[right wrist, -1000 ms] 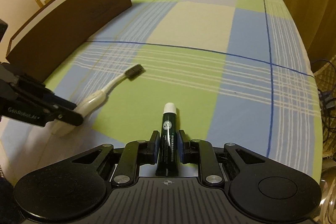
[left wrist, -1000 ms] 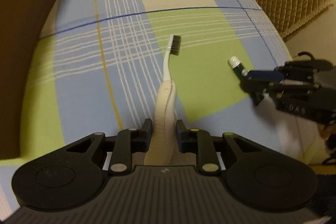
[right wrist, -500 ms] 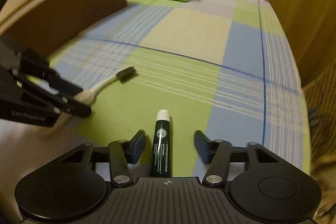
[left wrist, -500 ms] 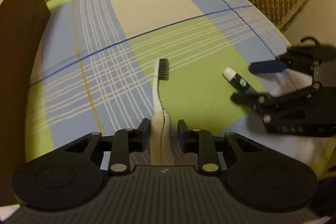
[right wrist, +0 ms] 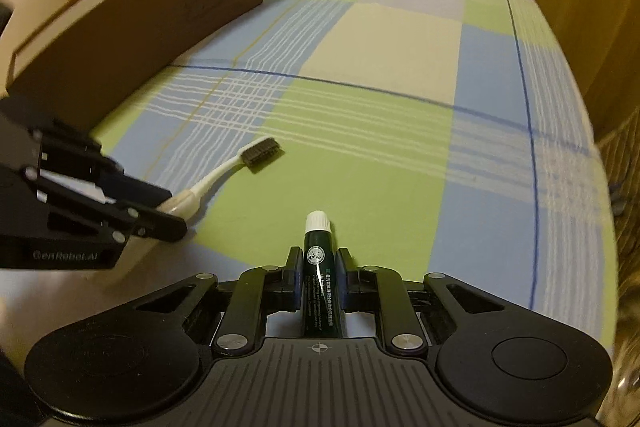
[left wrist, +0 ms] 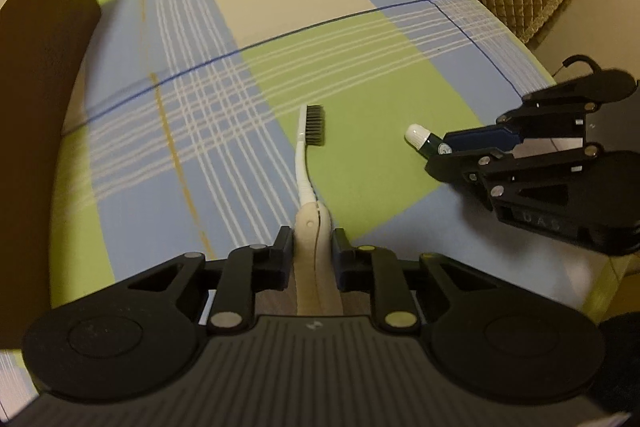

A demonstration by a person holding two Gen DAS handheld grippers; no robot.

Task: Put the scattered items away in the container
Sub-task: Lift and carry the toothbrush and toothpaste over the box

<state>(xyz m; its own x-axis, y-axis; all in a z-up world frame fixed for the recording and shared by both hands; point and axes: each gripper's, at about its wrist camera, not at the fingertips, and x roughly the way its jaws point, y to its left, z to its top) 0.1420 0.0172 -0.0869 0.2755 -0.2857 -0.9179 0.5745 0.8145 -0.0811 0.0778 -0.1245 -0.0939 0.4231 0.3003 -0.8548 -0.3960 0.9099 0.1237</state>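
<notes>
your left gripper [left wrist: 311, 253] clamps the toothbrush [left wrist: 306, 163], long axis straight ahead; your right gripper [right wrist: 318, 273] clamps the toothpaste tube [right wrist: 318, 267]; the brown box [right wrist: 132, 27] lies forward-left.

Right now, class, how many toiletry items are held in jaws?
2. The toothbrush is clamped by its handle in the left gripper; the toothpaste tube sits in the right gripper. No others visible.

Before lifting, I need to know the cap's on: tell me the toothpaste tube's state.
Capped. The toothpaste tube wears its white cap, and the right gripper has it clamped.
</notes>
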